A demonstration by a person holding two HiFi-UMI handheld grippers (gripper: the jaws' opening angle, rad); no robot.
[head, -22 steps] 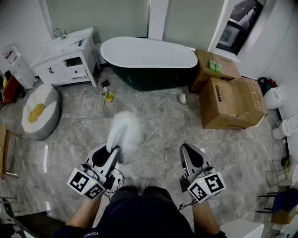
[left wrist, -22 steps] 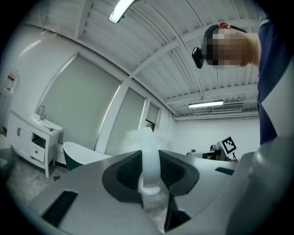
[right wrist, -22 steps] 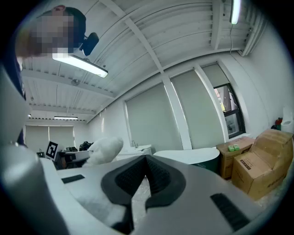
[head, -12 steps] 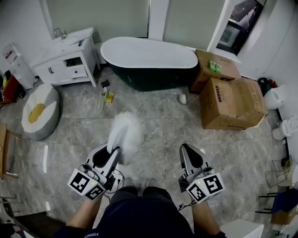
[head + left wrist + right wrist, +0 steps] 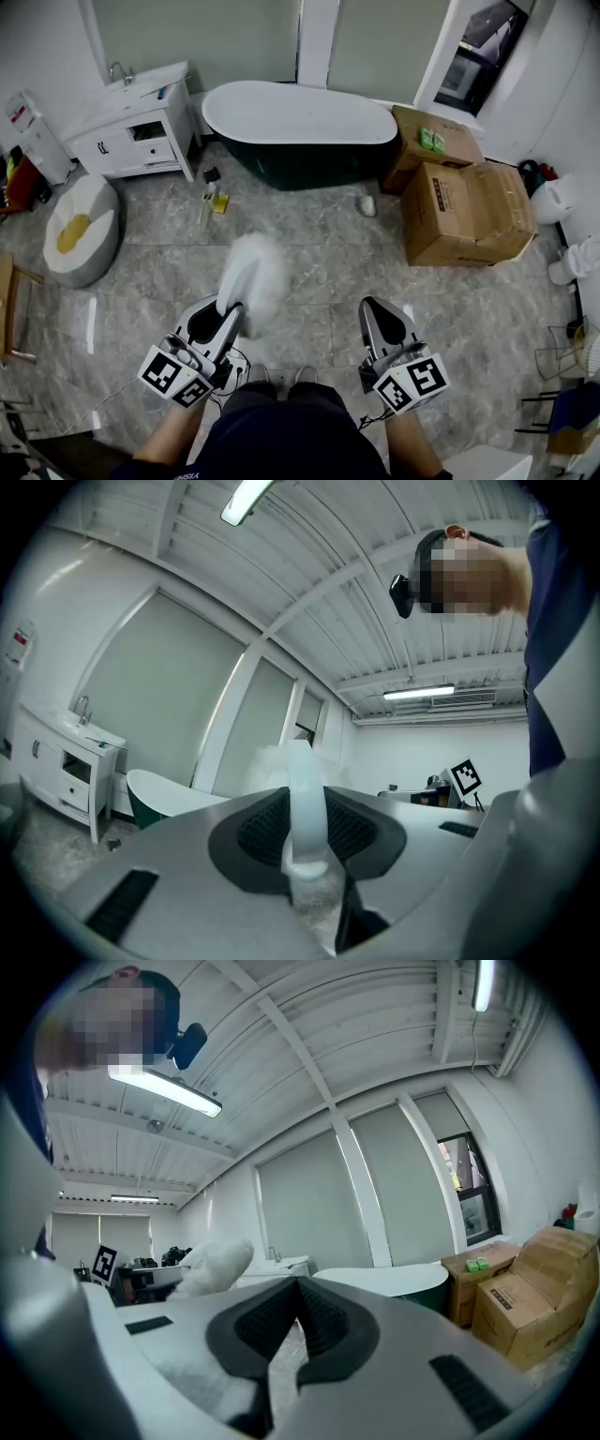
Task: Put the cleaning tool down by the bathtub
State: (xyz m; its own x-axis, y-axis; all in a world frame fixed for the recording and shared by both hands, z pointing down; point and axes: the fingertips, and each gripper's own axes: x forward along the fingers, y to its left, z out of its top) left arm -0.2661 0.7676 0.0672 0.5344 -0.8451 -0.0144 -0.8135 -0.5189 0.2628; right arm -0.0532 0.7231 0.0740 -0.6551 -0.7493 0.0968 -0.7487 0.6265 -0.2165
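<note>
The left hand-held gripper [image 5: 228,317] and the right hand-held gripper [image 5: 372,314] are alike. Each is a smooth, pale grey wedge-shaped shell with black ribbed pads [image 5: 262,829] set inside the jaws and a white cube [image 5: 174,375] printed with black square markers at the rear. A thin dark cable [image 5: 370,414] trails from the right one. The person wears a dark navy top [image 5: 291,436].

The bathtub [image 5: 300,122] stands by the far wall, in the middle. Left of it is the sink cabinet [image 5: 131,122], right of it two boxes [image 5: 464,211], one behind the other. A cushion [image 5: 80,230] lies on the floor [image 5: 328,248] in front of the cabinet. The duster [image 5: 251,272] is between the left tongs [image 5: 230,314], over the floor, well apart from the bathtub. The right tongs [image 5: 375,317] are to its right.
</note>
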